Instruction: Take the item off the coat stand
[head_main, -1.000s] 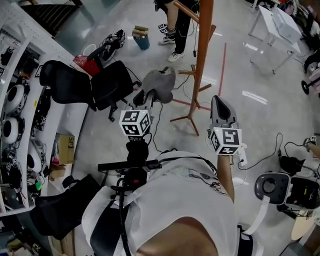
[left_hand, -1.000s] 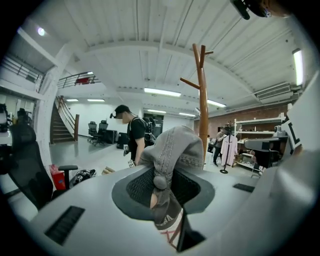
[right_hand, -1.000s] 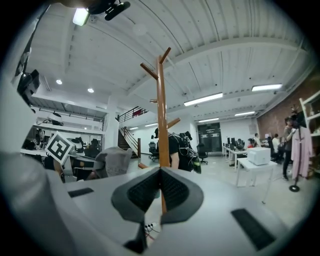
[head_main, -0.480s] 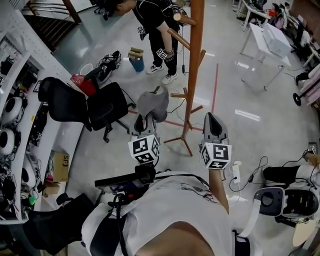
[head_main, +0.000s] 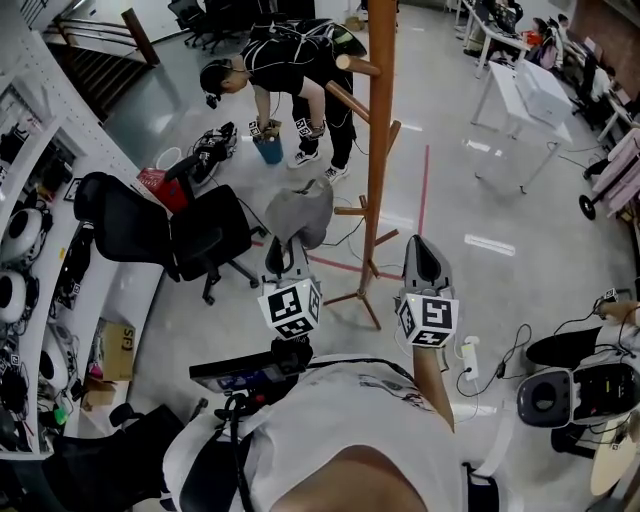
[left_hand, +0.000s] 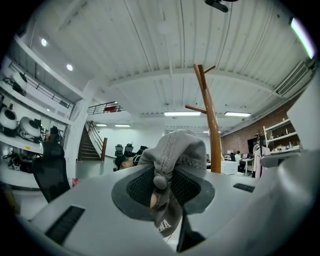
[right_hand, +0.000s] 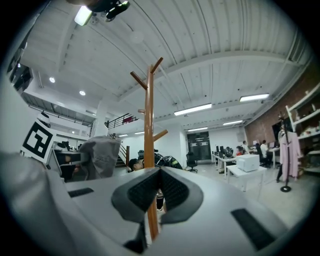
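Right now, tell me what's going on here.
A person holds a hand-held gripper in each hand beside a wooden coat stand. The left hand-held gripper is shut on a grey cap, which hangs from its jaws clear of the stand, to the left of the pole. The stand's pegs in view are bare. The right hand-held gripper points at the pole with its jaws together and nothing held. Another person bends over the floor beyond the stand.
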